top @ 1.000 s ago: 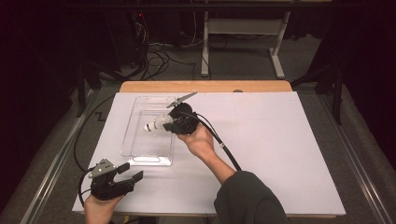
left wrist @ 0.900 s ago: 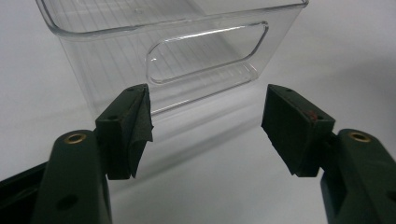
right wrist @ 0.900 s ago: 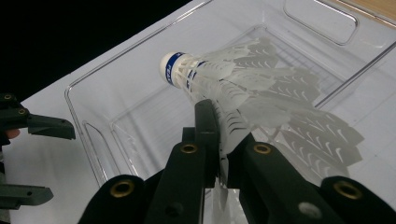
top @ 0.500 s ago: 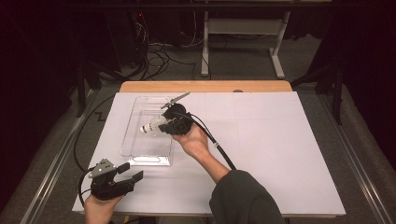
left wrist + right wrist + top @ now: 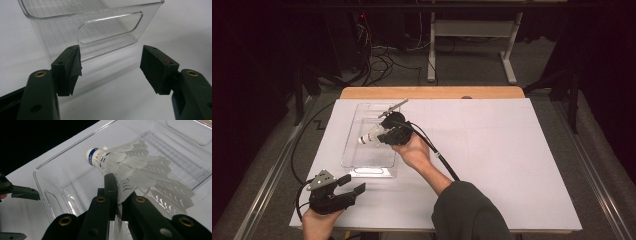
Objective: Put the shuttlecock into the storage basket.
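A white feather shuttlecock (image 5: pixel 120 162) with a blue band near its cork hangs over a clear plastic bin (image 5: pixel 362 165). My right gripper (image 5: pixel 117 195) is shut on its feather skirt; in the high view that gripper (image 5: pixel 388 135) is above the bin's right side and the shuttlecock (image 5: pixel 368 138) points left. The bin (image 5: pixel 50 195) lies just below the shuttlecock. My left gripper (image 5: pixel 347 190) rests near the table's front left corner, open, with nothing between its jaws. In its own view the left gripper (image 5: pixel 110 65) faces the bin's near end wall (image 5: pixel 100 30) with its handle cutout.
A white sheet (image 5: pixel 512 165) covers the wooden table (image 5: pixel 432 92). A thin grey rod (image 5: pixel 393 107) lies across the bin's far right corner. The right gripper's black cable (image 5: pixel 437 152) trails over the sheet. Cables and a table frame (image 5: pixel 472 45) are on the floor beyond.
My right gripper has carried the shuttlecock leftward and slightly nearer over the bin. The left gripper has stayed where it was.
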Demonstrator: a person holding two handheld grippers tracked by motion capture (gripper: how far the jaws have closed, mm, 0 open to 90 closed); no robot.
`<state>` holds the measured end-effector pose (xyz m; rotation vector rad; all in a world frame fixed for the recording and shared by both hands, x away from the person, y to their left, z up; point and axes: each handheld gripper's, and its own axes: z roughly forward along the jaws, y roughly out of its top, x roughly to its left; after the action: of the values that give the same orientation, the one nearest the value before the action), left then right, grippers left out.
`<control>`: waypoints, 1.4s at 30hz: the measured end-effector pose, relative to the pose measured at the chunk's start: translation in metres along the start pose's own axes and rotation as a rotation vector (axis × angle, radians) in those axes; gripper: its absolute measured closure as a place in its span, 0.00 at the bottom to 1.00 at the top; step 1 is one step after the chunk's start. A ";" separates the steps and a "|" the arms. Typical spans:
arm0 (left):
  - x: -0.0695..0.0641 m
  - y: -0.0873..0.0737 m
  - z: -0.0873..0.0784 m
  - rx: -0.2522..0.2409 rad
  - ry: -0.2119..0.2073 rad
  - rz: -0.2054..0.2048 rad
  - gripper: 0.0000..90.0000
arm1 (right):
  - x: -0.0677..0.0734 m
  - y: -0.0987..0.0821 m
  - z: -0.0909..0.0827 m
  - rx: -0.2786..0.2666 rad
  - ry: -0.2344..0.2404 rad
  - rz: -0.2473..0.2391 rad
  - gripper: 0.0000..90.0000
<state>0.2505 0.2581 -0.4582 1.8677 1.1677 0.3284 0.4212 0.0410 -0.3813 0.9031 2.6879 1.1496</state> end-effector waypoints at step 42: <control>0.000 0.000 0.000 -0.003 -0.004 -0.002 0.38 | 0.008 0.001 0.040 0.088 -0.009 -0.004 0.98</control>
<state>0.2506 0.2583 -0.4581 1.8637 1.1660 0.3253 0.4269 0.0710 -0.4083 0.9128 2.7509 1.0305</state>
